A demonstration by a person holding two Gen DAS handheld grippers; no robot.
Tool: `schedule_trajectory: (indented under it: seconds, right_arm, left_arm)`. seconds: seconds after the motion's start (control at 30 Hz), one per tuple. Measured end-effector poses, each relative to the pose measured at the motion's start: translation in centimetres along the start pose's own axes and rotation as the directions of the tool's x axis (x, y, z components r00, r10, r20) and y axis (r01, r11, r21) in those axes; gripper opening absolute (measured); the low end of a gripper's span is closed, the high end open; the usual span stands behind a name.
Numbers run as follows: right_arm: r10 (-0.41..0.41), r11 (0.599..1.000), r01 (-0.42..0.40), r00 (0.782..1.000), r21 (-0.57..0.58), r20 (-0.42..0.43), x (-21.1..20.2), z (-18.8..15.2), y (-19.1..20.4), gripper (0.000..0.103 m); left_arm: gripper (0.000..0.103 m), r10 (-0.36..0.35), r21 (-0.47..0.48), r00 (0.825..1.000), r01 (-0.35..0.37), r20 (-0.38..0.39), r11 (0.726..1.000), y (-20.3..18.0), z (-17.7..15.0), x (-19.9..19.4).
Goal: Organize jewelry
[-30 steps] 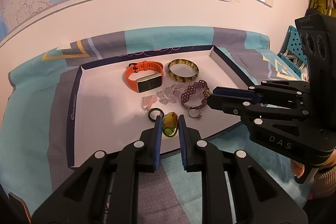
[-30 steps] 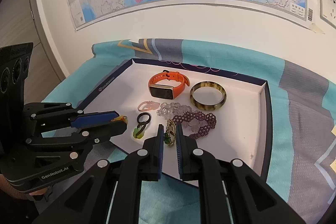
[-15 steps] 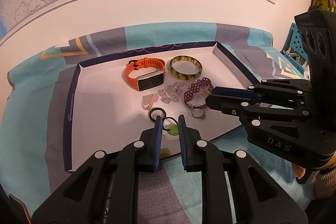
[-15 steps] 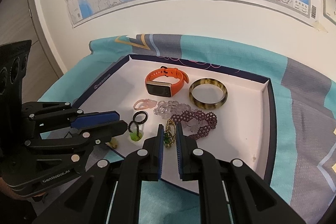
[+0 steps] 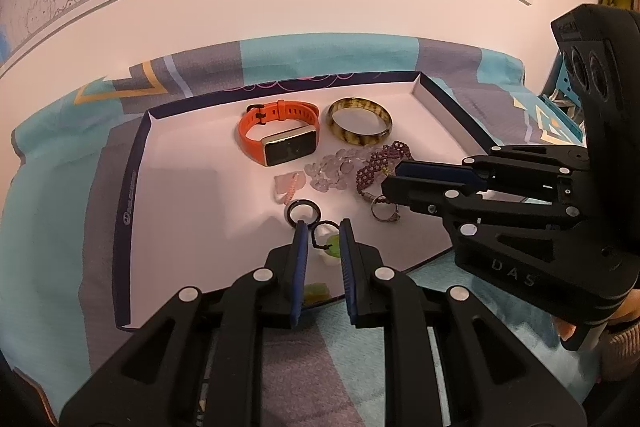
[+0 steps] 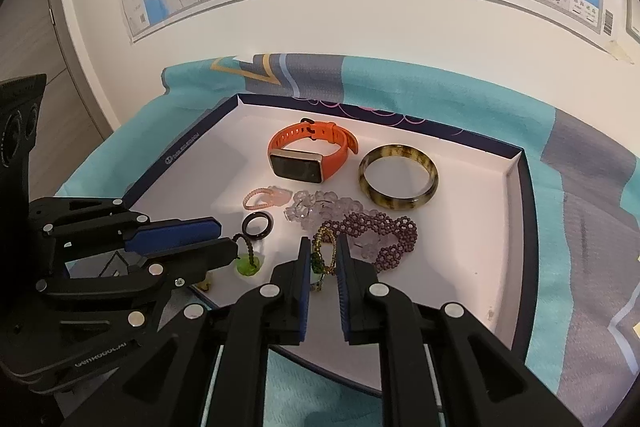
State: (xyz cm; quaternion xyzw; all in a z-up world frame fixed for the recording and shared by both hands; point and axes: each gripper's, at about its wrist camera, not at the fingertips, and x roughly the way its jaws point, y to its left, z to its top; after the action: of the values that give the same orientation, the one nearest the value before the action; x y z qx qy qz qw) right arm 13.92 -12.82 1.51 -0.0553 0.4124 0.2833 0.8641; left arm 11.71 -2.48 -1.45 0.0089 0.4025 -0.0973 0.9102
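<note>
Two light pieces sit low centre of the tray (image 6: 516, 163): your left gripper (image 5: 323, 233) pinches the green pendant's (image 5: 333, 242) thin cord, your right gripper (image 6: 323, 251) clamps the gold-green bracelet (image 6: 322, 247). Both are limp, slippery; grip beads, not stone.

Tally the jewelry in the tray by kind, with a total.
Watch: 1
Bangle: 1
Bead bracelets, clear and purple: 2
Black ring: 1
Pink band: 1
Silver ring: 1
Green pendant: 1
Gold-green chain: 1
Total: 9
</note>
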Motion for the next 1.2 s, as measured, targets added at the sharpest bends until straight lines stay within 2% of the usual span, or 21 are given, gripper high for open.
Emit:
schedule_trajectory:
  seconds: [0.1,0.23,0.4,0.43,0.47,0.53,0.6,0.63,0.73,0.77,0.8,0.9,0.97,1.1,1.2]
  right_arm:
    - [0.002,1.0,-0.002,1.0,0.0,-0.002,0.1,0.0,0.0,0.012]
    - [-0.001,1.0,0.001,1.0,0.002,0.0,0.0,-0.1,0.1,0.012]
    - [-0.002,1.0,0.002,1.0,0.014,0.019,-0.6,-0.2,0.0,0.023]
    - [-0.002,1.0,0.002,1.0,0.015,0.026,-0.9,-0.2,0.0,0.025]
    - [-0.002,1.0,0.002,1.0,0.016,0.031,-1.0,-0.3,0.0,0.026]
    - [-0.005,1.0,0.004,0.999,0.017,0.044,-1.5,-0.4,0.1,0.033]
    - [-0.011,1.0,0.01,0.998,0.024,0.059,-2.1,-0.7,0.1,0.047]
    - [-0.016,1.0,0.014,0.998,0.026,0.065,-2.3,-0.8,0.1,0.049]
    - [-0.036,0.999,0.035,0.997,0.018,0.074,-2.9,-1.2,0.4,0.053]
    - [-0.045,0.999,0.043,0.996,0.021,0.082,-3.1,-1.5,0.4,0.063]
    - [-0.049,0.999,0.047,0.995,0.024,0.09,-3.4,-1.6,0.4,0.068]
    - [-0.073,0.997,0.069,0.99,0.032,0.121,-4.6,-2.5,0.8,0.078]
    - [-0.08,0.997,0.076,0.988,0.032,0.133,-5.4,-3.0,1.0,0.08]
    - [-0.117,0.993,0.114,0.979,0.027,0.169,-6.9,-4.2,1.7,0.092]
    - [-0.138,0.99,0.135,0.973,0.032,0.187,-7.8,-5.0,2.1,0.096]
  left_arm:
    - [0.017,0.003,-0.011,1.0,-0.003,0.0,1.0,0.2,0.0,0.0]
    - [0.028,0.006,-0.018,1.0,-0.006,0.007,1.0,0.4,0.0,-0.1]
    - [0.044,0.018,-0.025,0.999,-0.017,0.027,1.0,0.5,-0.2,-0.8]
    - [0.052,0.018,-0.028,0.999,-0.017,0.03,0.999,0.6,-0.3,-1.0]
    - [0.065,0.019,-0.037,0.999,-0.018,0.037,0.999,0.7,-0.3,-1.2]
    - [0.075,0.028,-0.052,0.998,-0.026,0.052,0.998,1.0,-0.5,-1.8]
    - [0.083,0.038,-0.057,0.997,-0.034,0.066,0.998,1.3,-0.6,-2.3]
    - [0.089,0.046,-0.061,0.996,-0.042,0.071,0.997,1.5,-0.7,-2.6]
    - [0.098,0.058,-0.073,0.995,-0.051,0.087,0.996,1.9,-1.2,-3.4]
    - [0.097,0.065,-0.08,0.994,-0.058,0.092,0.995,2.0,-1.4,-3.7]
    - [0.097,0.071,-0.084,0.993,-0.063,0.097,0.995,2.1,-1.5,-4.0]
    - [0.097,0.099,-0.098,0.988,-0.087,0.117,0.991,2.3,-2.1,-5.0]
    - [0.097,0.114,-0.106,0.986,-0.101,0.122,0.989,2.4,-2.5,-5.5]
    - [0.097,0.138,-0.123,0.983,-0.123,0.12,0.985,2.3,-3.2,-6.2]
    - [0.097,0.159,-0.134,0.979,-0.142,0.128,0.981,2.2,-3.8,-7.1]
